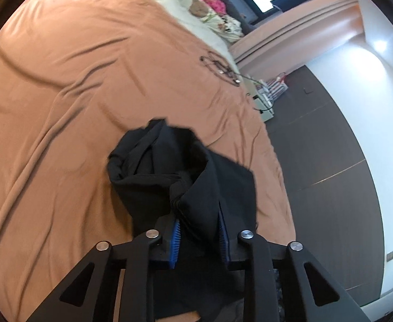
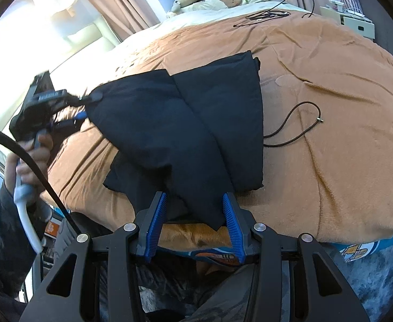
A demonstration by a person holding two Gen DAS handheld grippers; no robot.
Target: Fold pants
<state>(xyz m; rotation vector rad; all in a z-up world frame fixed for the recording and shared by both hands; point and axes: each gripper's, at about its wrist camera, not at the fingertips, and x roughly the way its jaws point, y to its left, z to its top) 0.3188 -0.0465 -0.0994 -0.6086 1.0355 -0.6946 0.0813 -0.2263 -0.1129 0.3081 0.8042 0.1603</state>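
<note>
Black pants (image 2: 185,123) lie on the bed (image 2: 330,107), mid-fold. Left gripper (image 1: 200,237) pinches their bunched edge; right gripper (image 2: 193,214) grips the near corner. Next, I judge: carry the left side across, flat.

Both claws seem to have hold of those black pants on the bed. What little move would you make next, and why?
Probably carry the left claw across toward the far edge of the black pants. It pinches a lifted corner, and the right claw pins the near end on the brown blanket, so this completes a fold.
</note>
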